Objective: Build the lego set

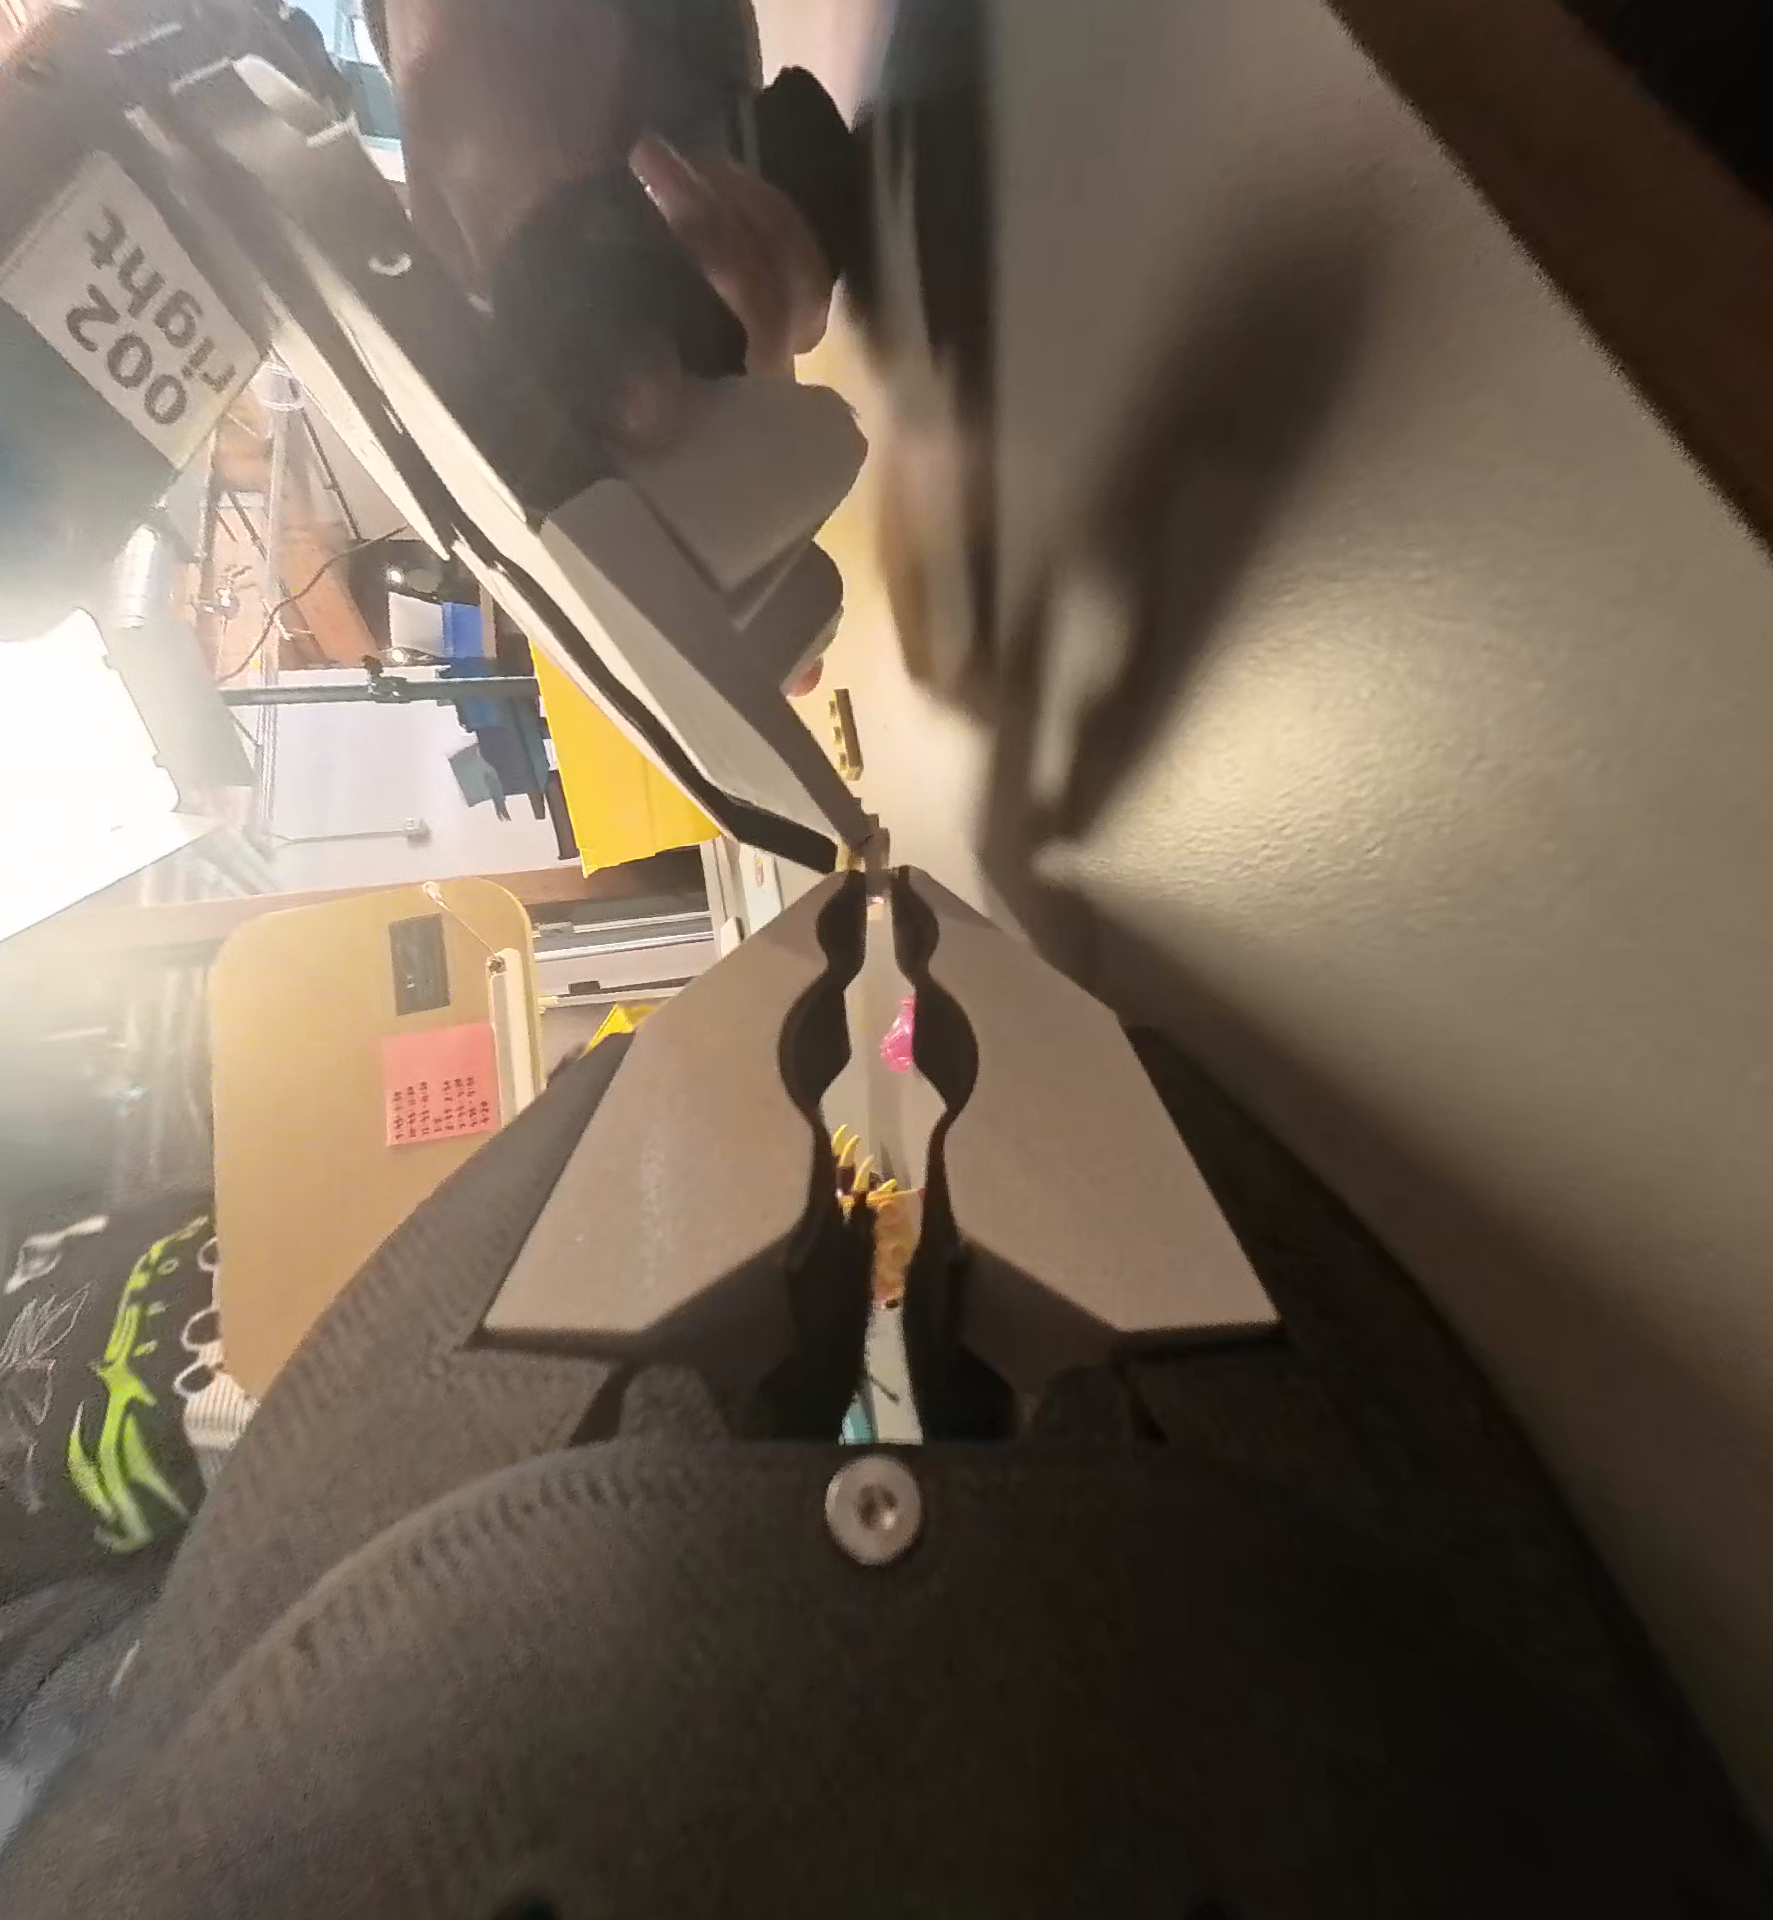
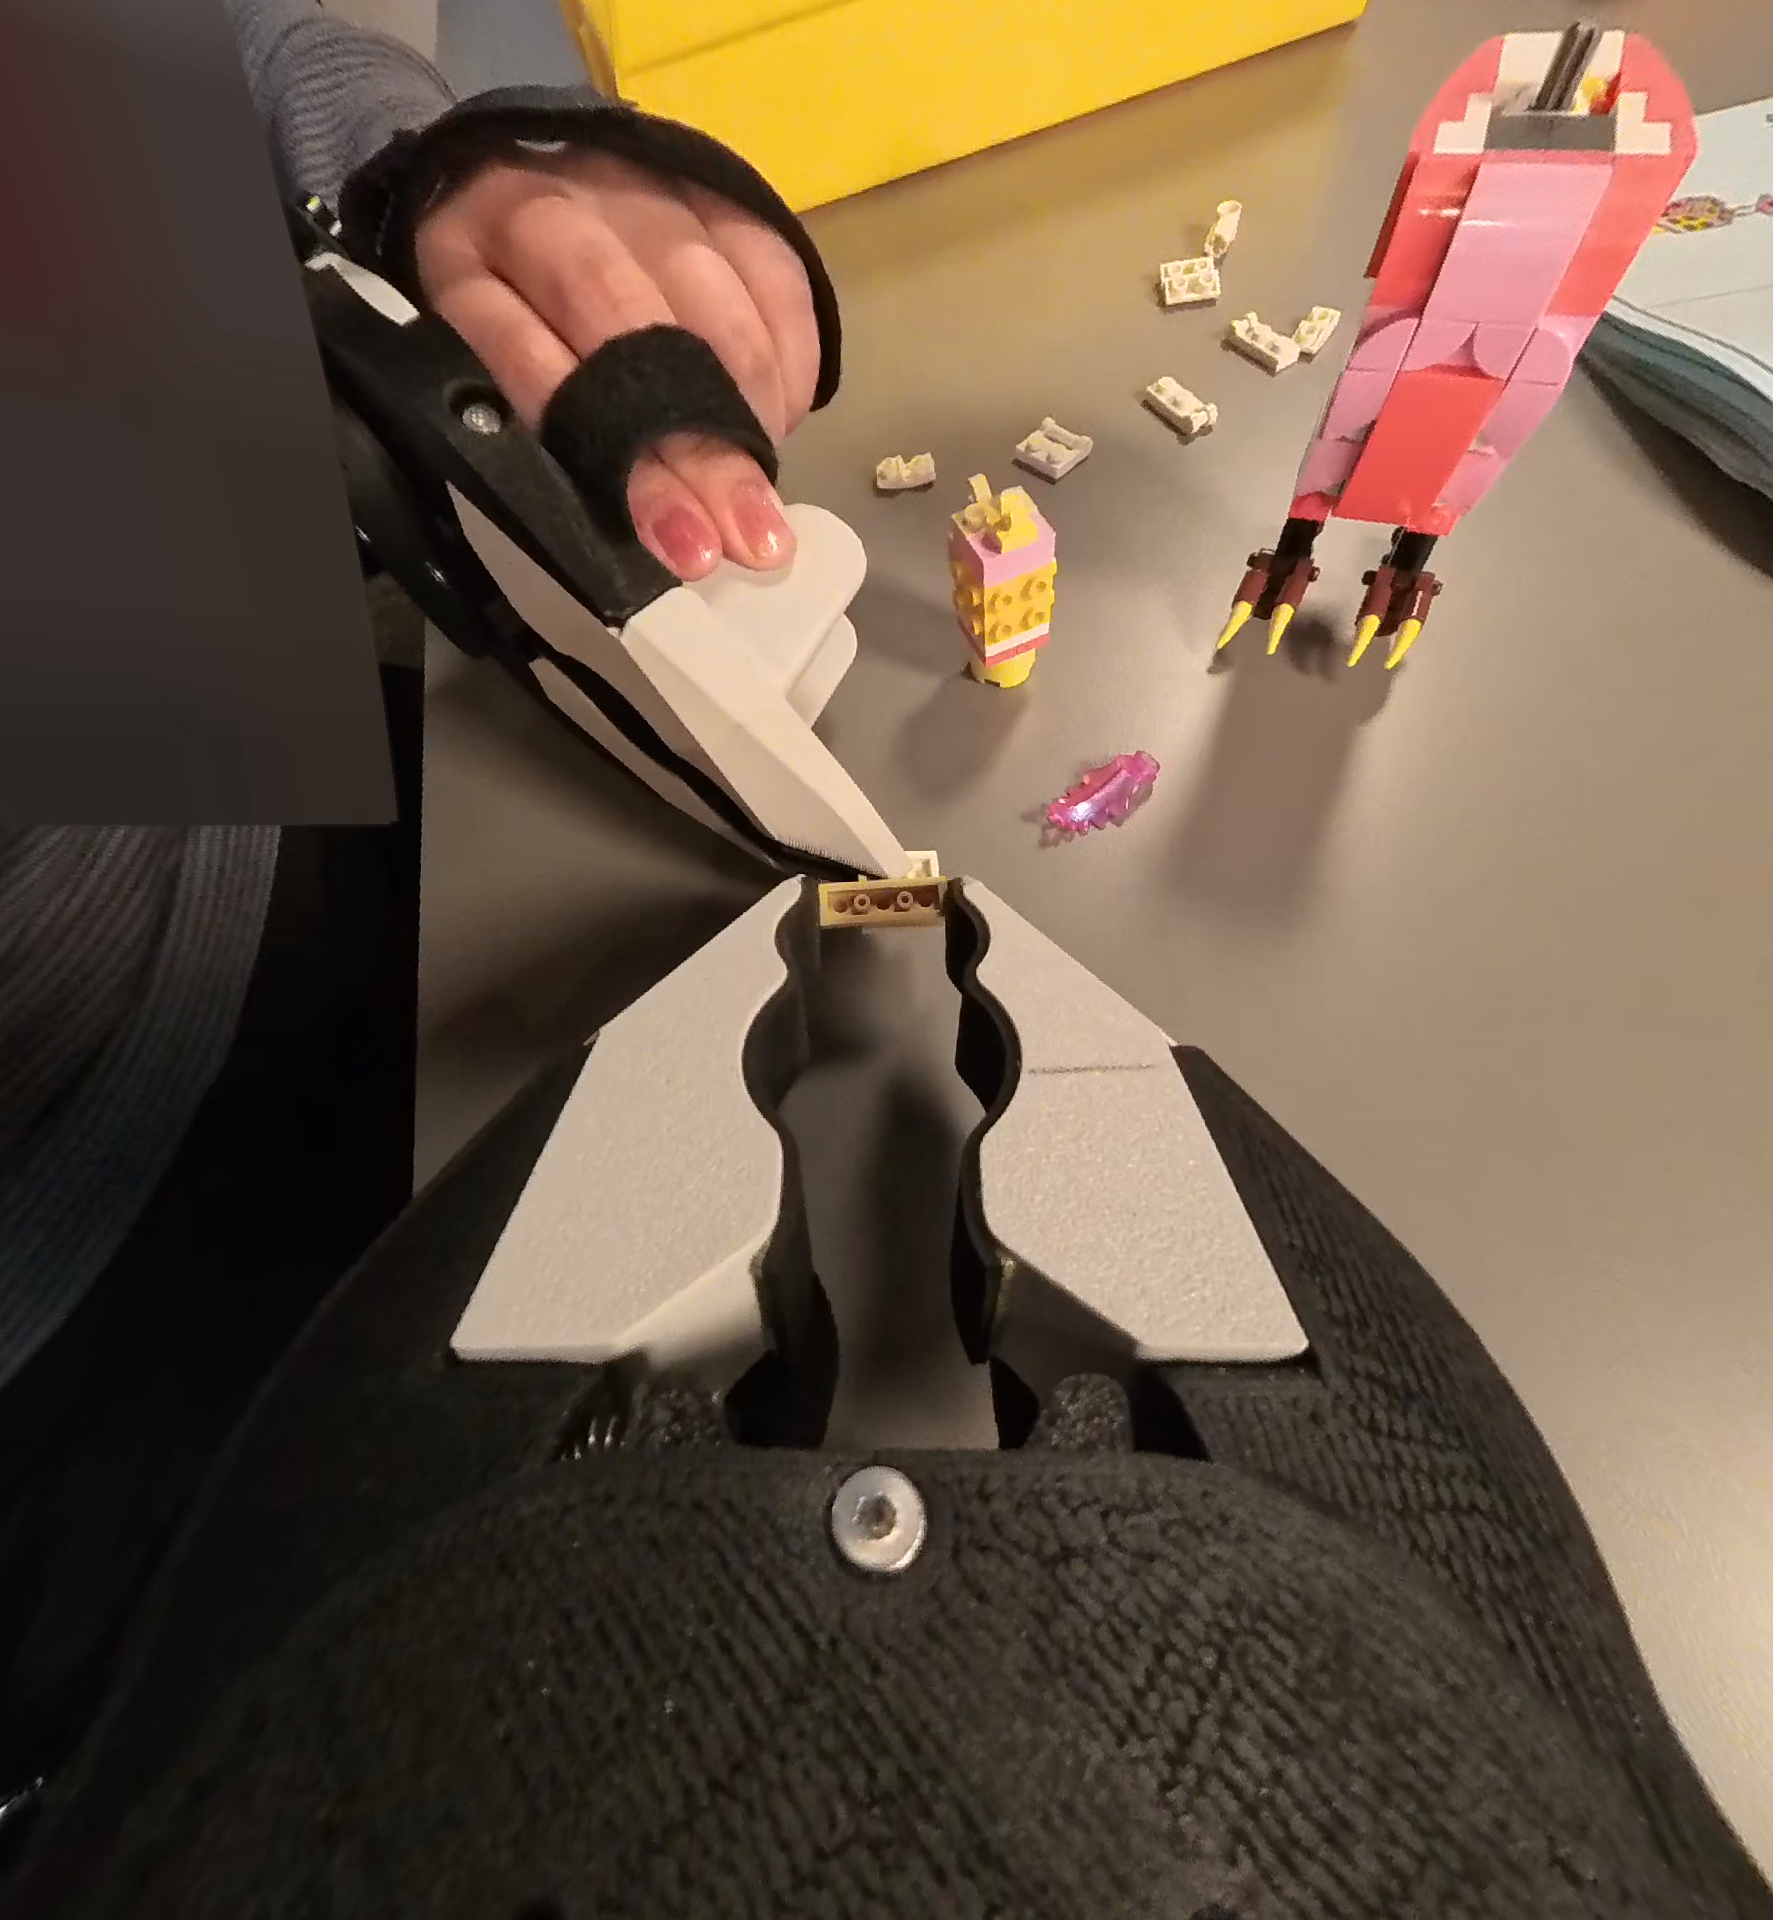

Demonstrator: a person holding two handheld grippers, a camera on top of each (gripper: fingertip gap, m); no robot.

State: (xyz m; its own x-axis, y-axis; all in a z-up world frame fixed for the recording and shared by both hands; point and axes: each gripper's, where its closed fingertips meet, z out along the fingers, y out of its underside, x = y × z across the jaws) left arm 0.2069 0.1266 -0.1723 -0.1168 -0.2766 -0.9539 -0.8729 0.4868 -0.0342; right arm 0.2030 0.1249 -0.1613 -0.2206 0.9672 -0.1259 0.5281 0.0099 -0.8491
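A small tan plastic building plate [image 2: 883, 902], long and narrow, is seen from its hollow underside with two round tubes showing. It is held crosswise between the tips of the right gripper [image 2: 883, 896], just above the grey tabletop [image 2: 1381, 1039]; both black pads press on its short ends, the jaws standing only as wide as the plate is long.

A small white brick piece [image 2: 923, 861] sits against the plate's far edge. The left gripper [image 2: 897, 854] comes in from the far left, angled down, its pale fingers drawn to a narrow point that meets this white piece. In the left wrist view, which is rolled on its side, the tips of that gripper [image 1: 874, 881] are nearly together on a small pale piece [image 1: 874, 864]. A hand [image 2: 612, 281] in black straps guides it, two fingertips resting on the finger housing.

To the right lies a translucent pink piece [image 2: 1105, 792]. Farther off stand a small yellow-and-pink brick stack [image 2: 1001, 592], scattered white bricks [image 2: 1188, 281] and a tall red-and-pink brick figure [image 2: 1464, 312] with yellow claws. A yellow box [image 2: 913, 94] stands at the far edge.
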